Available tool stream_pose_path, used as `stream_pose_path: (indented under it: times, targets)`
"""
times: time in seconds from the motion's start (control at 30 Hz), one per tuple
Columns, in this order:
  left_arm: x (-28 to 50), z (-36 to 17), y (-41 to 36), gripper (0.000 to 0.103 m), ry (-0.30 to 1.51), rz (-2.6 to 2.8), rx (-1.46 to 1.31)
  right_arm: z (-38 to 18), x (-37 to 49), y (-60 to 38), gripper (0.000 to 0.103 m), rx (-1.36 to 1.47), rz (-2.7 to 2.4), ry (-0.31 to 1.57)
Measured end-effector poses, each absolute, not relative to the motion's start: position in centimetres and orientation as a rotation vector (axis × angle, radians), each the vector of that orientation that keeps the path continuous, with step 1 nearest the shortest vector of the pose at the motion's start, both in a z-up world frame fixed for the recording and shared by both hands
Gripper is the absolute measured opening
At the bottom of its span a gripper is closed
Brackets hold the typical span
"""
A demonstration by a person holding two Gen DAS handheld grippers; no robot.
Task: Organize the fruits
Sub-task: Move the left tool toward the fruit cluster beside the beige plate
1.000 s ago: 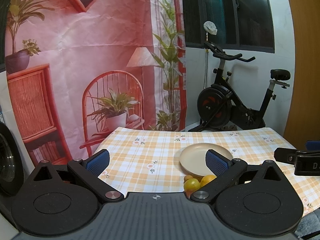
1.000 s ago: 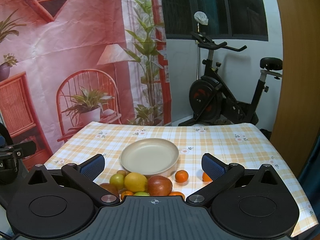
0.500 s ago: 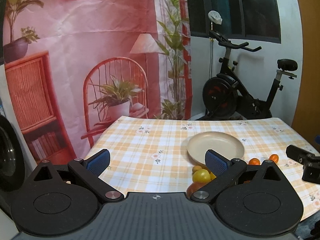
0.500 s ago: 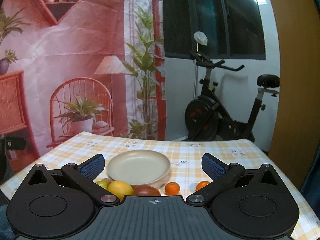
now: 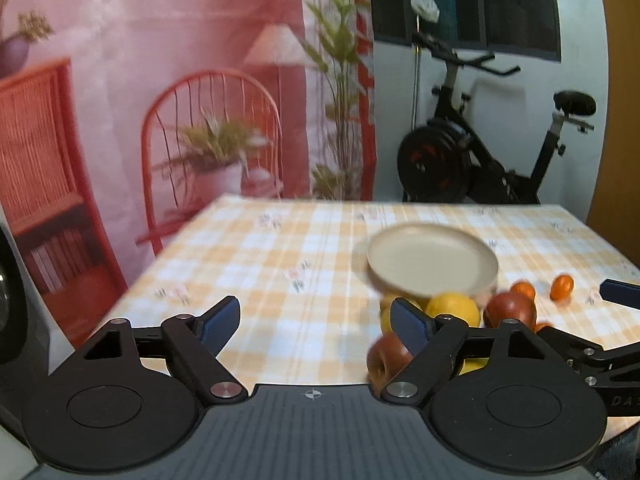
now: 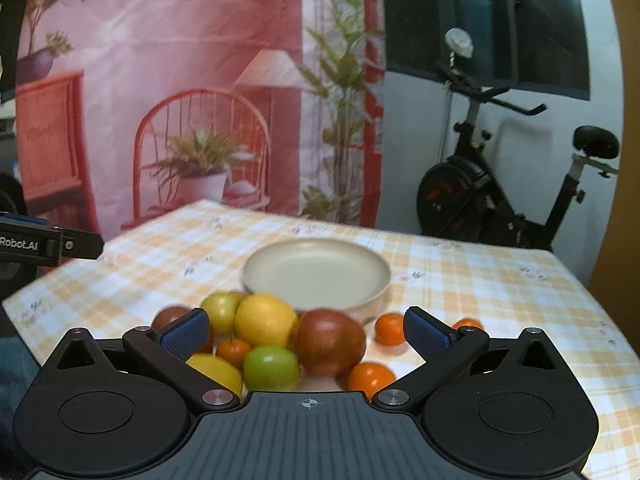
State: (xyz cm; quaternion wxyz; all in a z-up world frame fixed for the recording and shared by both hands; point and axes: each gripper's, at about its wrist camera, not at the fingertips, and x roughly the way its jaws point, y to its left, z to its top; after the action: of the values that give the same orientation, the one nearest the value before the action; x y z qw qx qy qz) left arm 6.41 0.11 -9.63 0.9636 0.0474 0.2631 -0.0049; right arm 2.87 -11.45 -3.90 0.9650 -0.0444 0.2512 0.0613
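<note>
Right wrist view shows the big table (image 6: 480,280) with its checked cloth, and the plate (image 6: 316,276) sits in the middle of it with nothing inside. The pile of fruit (image 6: 276,336) lies on the cloth just in front of the plate, touching its near edge. The right gripper (image 6: 308,330) looks straight at the pile, so this hand seems the better one to pick first. Its jaws stand wide open and hold nothing. The round reddish fruit (image 6: 330,340) sits between the two blue pads, a bit to the right of the yellow fruit (image 6: 264,318). It is round, so it has no long side to line up with.

Left wrist view shows the left gripper (image 5: 316,318) pointing at bare cloth, with the pile off to its right. Its jaws have just been closing a little, but they are open and nothing is between them. One dark red fruit (image 5: 386,358) peeks out behind its right finger (image 5: 410,324). Only the right wrist view shows the green fruit (image 6: 272,366) and the small orange one (image 6: 370,376) at the front of the pile.
</note>
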Motion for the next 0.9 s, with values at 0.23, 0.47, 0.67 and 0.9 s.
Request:
stream_pose_path:
  times: [0.23,0.47,0.67,0.9]
  targets:
    - [7.1,-11.6,0.5,0.082,0.618,-0.079,0.056,-6.3,3.5,-11.2,0.102,-0.080,0.198,0.598]
    - [7.4,-12.6,0.5,0.077,0.663,-0.117,0.027,-7.5,3.6,-11.1,0.102,-0.076,0.257,0.669]
    - [7.5,-12.9,0.4,0.076,0.689,-0.135,0.007,-7.9,3.7,-11.3,0.102,-0.057,0.277,0.707]
    - [7.8,-13.4,0.6,0.072,0.719,-0.159,-0.029,-9.0,4.2,-11.7,0.101,-0.023,0.312,0.773]
